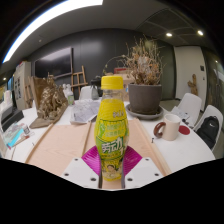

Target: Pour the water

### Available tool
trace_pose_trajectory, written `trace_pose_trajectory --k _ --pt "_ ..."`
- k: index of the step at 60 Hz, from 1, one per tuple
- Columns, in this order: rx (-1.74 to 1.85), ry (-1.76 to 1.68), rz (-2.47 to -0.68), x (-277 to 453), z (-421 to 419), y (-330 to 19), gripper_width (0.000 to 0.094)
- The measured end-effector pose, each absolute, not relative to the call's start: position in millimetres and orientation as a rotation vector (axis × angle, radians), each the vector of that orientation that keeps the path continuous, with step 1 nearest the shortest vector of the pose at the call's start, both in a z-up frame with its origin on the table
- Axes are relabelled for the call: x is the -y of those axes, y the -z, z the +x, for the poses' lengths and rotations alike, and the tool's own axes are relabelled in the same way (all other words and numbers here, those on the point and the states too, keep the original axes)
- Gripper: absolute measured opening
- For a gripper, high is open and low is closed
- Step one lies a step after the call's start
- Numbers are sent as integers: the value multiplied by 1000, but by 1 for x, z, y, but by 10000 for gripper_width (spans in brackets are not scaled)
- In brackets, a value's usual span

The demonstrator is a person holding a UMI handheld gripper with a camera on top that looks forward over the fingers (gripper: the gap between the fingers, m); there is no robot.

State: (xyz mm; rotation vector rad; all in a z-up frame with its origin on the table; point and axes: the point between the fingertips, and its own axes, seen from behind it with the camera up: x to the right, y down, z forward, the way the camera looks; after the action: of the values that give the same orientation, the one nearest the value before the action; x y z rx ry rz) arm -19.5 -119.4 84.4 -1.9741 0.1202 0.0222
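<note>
1. Fingers first: both of the gripper's pads sit against the lower sides of a yellow drink bottle, and from where I stand they look closed on it — no gap shows at either side.

2. That bottle is upright between the fingers, its orange cap on top and a yellow label with printed characters facing this way. Whether its base rests on the table or is lifted just clear, I cannot tell.

3. A white mug with a reddish handle stands off to the right, beyond the fingers and well apart from the bottle — the likeliest thing to pour into, I would guess.

4. Further back on the table are a dark planter of dried stalks and a brown figurine.

5. My reading of progress: the grasp seems done, little else. With the cap seemingly in place, nothing can flow; the bottle is neither tilted nor near the mug. Opening, carrying across and tipping all appear to remain.
</note>
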Motion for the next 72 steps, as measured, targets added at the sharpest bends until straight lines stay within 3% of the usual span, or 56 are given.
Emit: trace_pose_trajectory --k 17,24,48,62,72 --pt "-525 -685 -1777 56 -8 -203 247" --pt "-797 -1044 -1631 26 25 -230 245" --pt "-1464 -1744 -1131 -34 111 -188 246" --pt "-1456 -1763 -1198 -31 112 -183 244" --pt "-1165 -1503 -1500 -30 111 -199 247"
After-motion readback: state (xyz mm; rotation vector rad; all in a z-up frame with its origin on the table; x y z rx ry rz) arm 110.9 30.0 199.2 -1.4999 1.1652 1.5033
